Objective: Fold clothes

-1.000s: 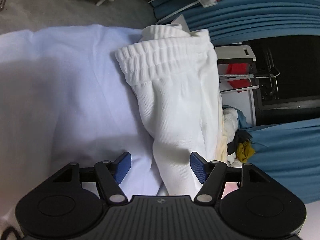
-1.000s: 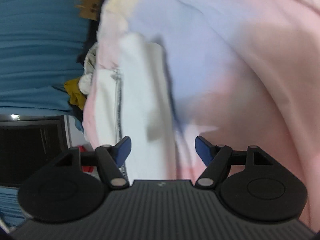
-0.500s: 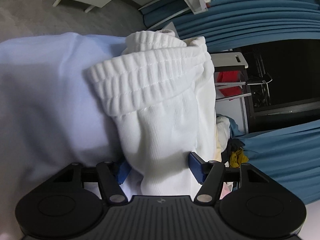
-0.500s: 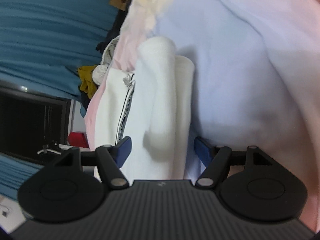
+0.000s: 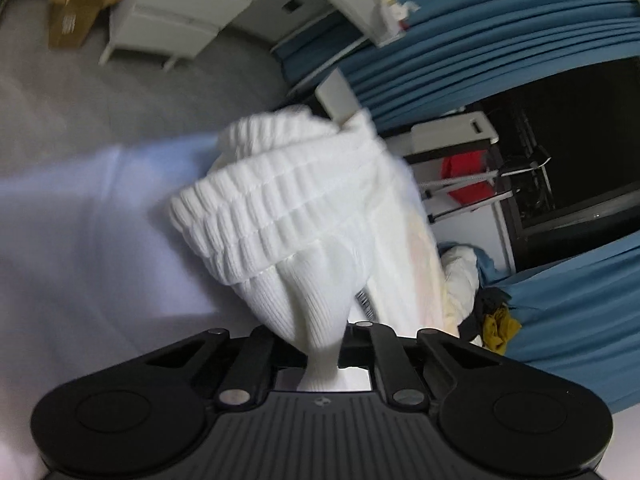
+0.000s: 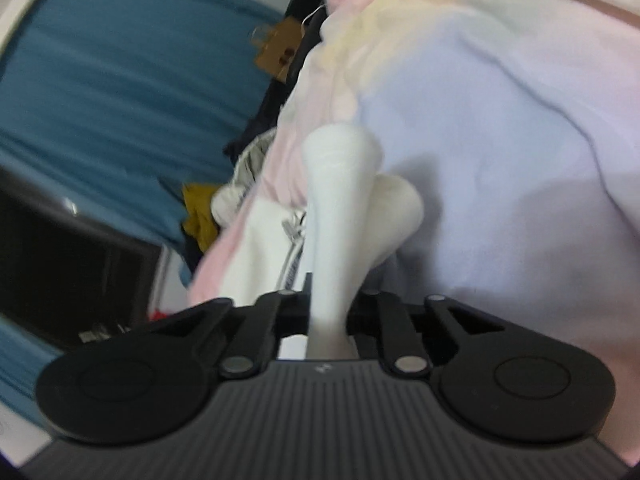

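White knit garment (image 5: 304,240) is pinched at two places, one bunch of fabric in each tool, and is lifted over the pastel sheet (image 5: 80,232). Left tool (image 5: 323,354): clenched on the garment, with a narrow neck of ribbed fabric squeezed between the two fingers and running down to the tool body. Just beyond that grip the fabric widens into a hanging fold, and its thick ribbed band (image 5: 256,216) lies across the upper part of the fold. Right tool (image 6: 329,320): clenched on the same white garment (image 6: 340,200), with a rolled column of fabric rising from between the fingers and a second rounded lobe bulging to its right. Beside that column, on the left, lies another white piece with a dark-and-white striped trim (image 6: 292,256). The sheet (image 6: 500,140) under the garment shades from lilac to pink and pale yellow. Farther out in the left view stand a heap of clothes (image 5: 480,292) with a mustard-yellow item, blue curtains (image 5: 500,32), a white cabinet (image 5: 192,12) and a cardboard box (image 5: 76,4) on the grey floor (image 5: 120,96). Both views are blurred.
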